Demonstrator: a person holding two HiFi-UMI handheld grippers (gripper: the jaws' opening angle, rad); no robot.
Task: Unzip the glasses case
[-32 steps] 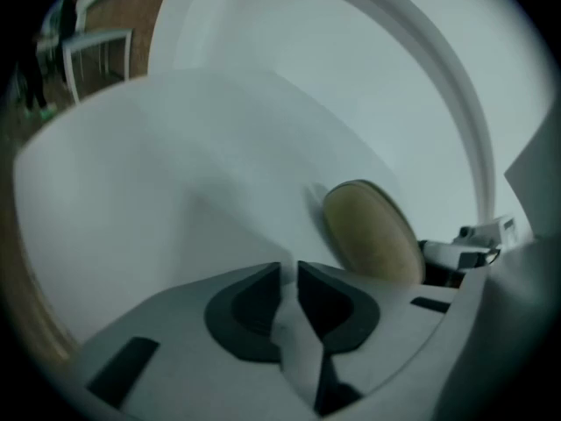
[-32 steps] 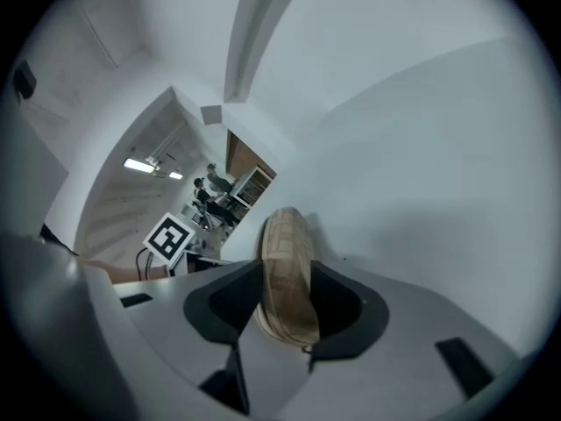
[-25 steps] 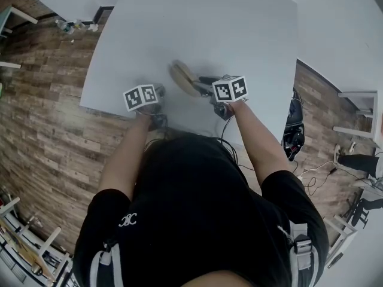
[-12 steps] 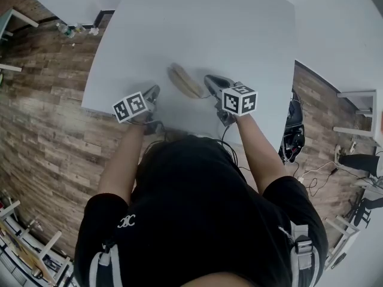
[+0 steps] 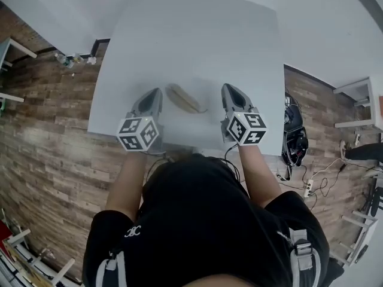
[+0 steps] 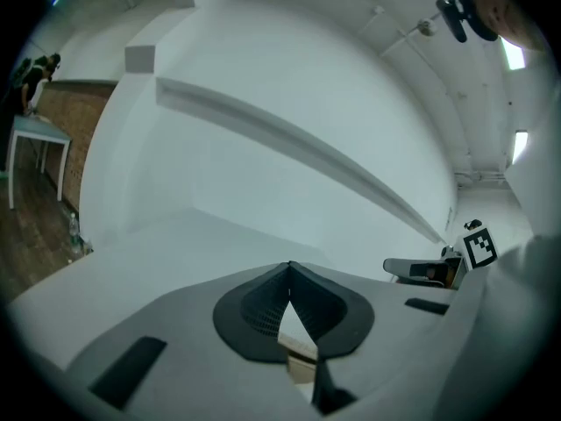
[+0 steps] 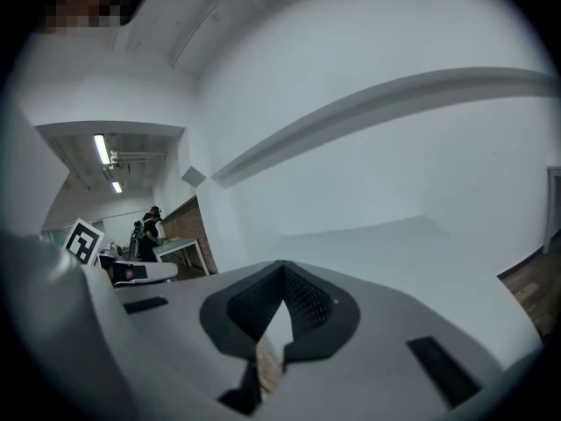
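Seen from above, a person [image 5: 197,220] in a black top stands at the near edge of a white table [image 5: 197,34], holding 2 grippers raised over it. A tan, oblong glasses case [image 5: 184,98] lies flat on the table and serves as the landmark. The left gripper [image 5: 155,92] is just left of the case and the right gripper [image 5: 228,88] just right of it. Both are apart from the case and touch nothing. Each gripper's own view shows its 2 jaws pressed together at the tips with nothing between them. Beyond the case the tabletop runs on bare to its far edge, with a plain white wall [image 6: 263,147] behind. The case is too small here to show its zip pull or whether the zip is open. It is probably light with a semi-stiff shell, so it would likely slide on the smooth top. A sensible hold would be 1 gripper pinning the body across its narrow width while the other pinches the small pull tab.
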